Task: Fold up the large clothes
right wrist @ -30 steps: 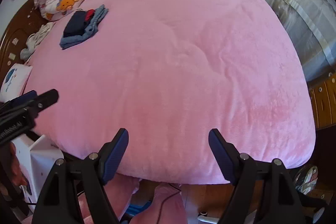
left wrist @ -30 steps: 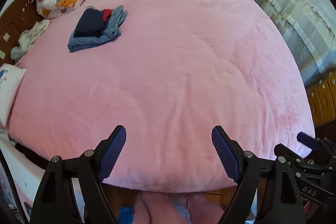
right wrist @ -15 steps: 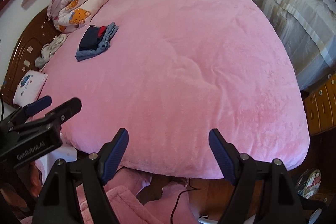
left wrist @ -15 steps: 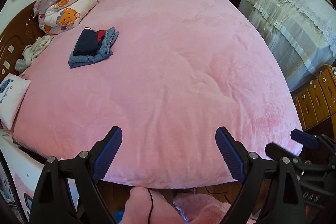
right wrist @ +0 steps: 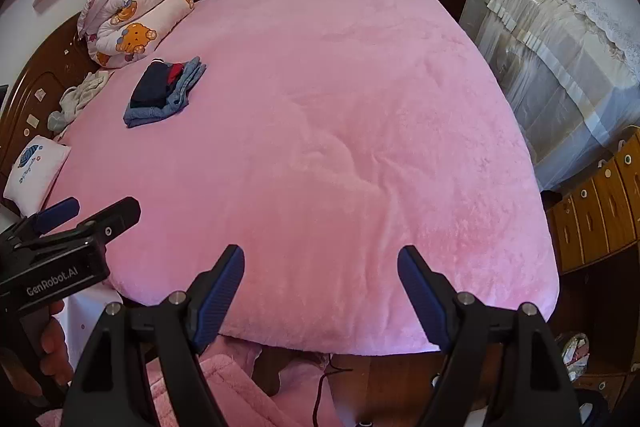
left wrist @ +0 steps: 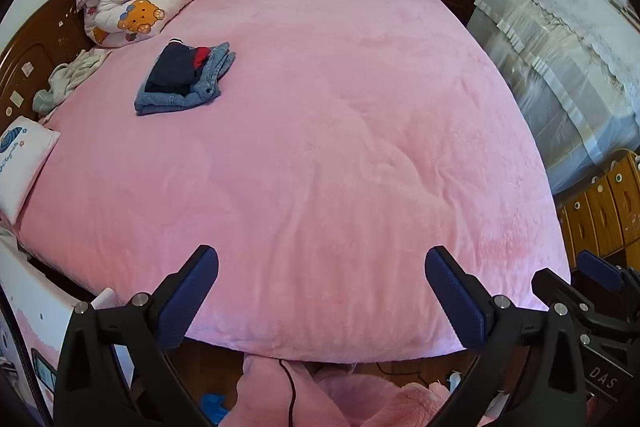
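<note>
At the far left edge of the bed, a small white pillow with a blue picture (left wrist: 22, 163) lies by the brown wooden headboard (left wrist: 36, 43). Next to it is a crumpled pale cloth (left wrist: 68, 79). Past that sits a rolled pink quilt with orange bears (left wrist: 136, 7), up in the far left corner.

A little to the right, on the big fluffy pink blanket (left wrist: 320, 147) that covers the bed, there is a small stack of folded clothes — blue jeans with a dark navy piece on top (left wrist: 184, 79). The stack is well away from both tools.

The left gripper (left wrist: 320, 291) hangs over the near edge of the bed. Its blue fingers (left wrist: 188, 299) are opening very wide, and nothing is between them.

The right gripper (right wrist: 320, 287) is beside it, also over the near edge. Its fingers (right wrist: 218, 291) stand wide apart too and hold nothing.

Below the bed edge, a fluffy pink garment (right wrist: 224, 387) lies bunched up low down — a thin dark cord (left wrist: 290, 387) runs across it.

On the right stands furniture under a pale lace-edged cover (left wrist: 560, 47), and a wooden chest with little round knobs (right wrist: 600, 203) is near the bed's corner.
</note>
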A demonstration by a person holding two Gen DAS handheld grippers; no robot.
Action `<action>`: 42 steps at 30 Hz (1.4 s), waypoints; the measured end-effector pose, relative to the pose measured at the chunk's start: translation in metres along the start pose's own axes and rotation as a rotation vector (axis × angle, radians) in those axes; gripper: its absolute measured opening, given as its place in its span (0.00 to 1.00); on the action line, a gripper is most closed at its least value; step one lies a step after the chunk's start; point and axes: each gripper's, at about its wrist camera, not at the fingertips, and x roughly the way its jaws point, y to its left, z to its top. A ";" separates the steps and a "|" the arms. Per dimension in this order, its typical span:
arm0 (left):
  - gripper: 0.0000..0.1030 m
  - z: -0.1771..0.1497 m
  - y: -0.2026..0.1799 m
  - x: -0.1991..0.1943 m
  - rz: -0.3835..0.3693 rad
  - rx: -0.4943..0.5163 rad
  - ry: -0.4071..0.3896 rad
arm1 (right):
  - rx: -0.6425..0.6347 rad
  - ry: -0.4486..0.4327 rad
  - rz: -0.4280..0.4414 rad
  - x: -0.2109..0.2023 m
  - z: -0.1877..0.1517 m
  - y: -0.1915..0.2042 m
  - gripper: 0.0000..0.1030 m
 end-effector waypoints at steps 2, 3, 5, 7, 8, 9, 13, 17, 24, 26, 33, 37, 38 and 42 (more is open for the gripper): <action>0.99 0.001 0.001 0.000 0.000 -0.007 -0.011 | -0.015 0.001 0.004 0.001 0.002 0.002 0.80; 0.99 0.002 0.001 0.000 -0.001 -0.012 -0.017 | -0.031 0.003 0.008 0.003 0.003 0.004 0.87; 0.99 0.003 0.000 0.000 0.000 -0.013 -0.021 | -0.050 0.008 0.011 0.005 0.005 0.006 0.95; 0.99 0.003 -0.001 0.002 0.005 -0.003 -0.013 | -0.049 0.011 0.006 0.007 0.007 0.006 0.95; 0.99 0.003 -0.001 0.002 0.010 0.000 -0.012 | -0.040 0.012 0.003 0.008 0.008 0.004 0.96; 0.99 0.004 -0.002 0.002 0.015 0.001 -0.015 | -0.033 0.016 -0.003 0.009 0.009 0.003 0.97; 1.00 0.005 -0.005 0.002 0.029 0.005 -0.025 | -0.005 0.046 0.002 0.017 0.011 -0.002 1.00; 0.99 0.005 -0.007 0.004 0.028 0.015 -0.015 | 0.020 0.066 0.012 0.022 0.012 -0.007 1.00; 0.99 0.007 -0.014 0.003 0.022 0.042 -0.023 | 0.009 0.077 0.012 0.024 0.012 -0.007 1.00; 1.00 0.007 -0.014 0.003 0.018 0.054 -0.022 | 0.011 0.075 0.008 0.024 0.012 -0.008 1.00; 1.00 0.005 -0.013 0.001 0.001 0.078 -0.026 | 0.017 0.080 0.000 0.024 0.011 -0.008 1.00; 0.99 0.006 -0.011 0.002 0.000 0.077 -0.025 | 0.019 0.084 0.001 0.025 0.011 -0.009 1.00; 1.00 0.006 -0.010 0.002 -0.002 0.074 -0.025 | 0.020 0.085 0.001 0.025 0.011 -0.010 1.00; 1.00 0.005 -0.006 0.003 -0.009 0.065 -0.019 | 0.025 0.088 -0.003 0.026 0.012 -0.012 1.00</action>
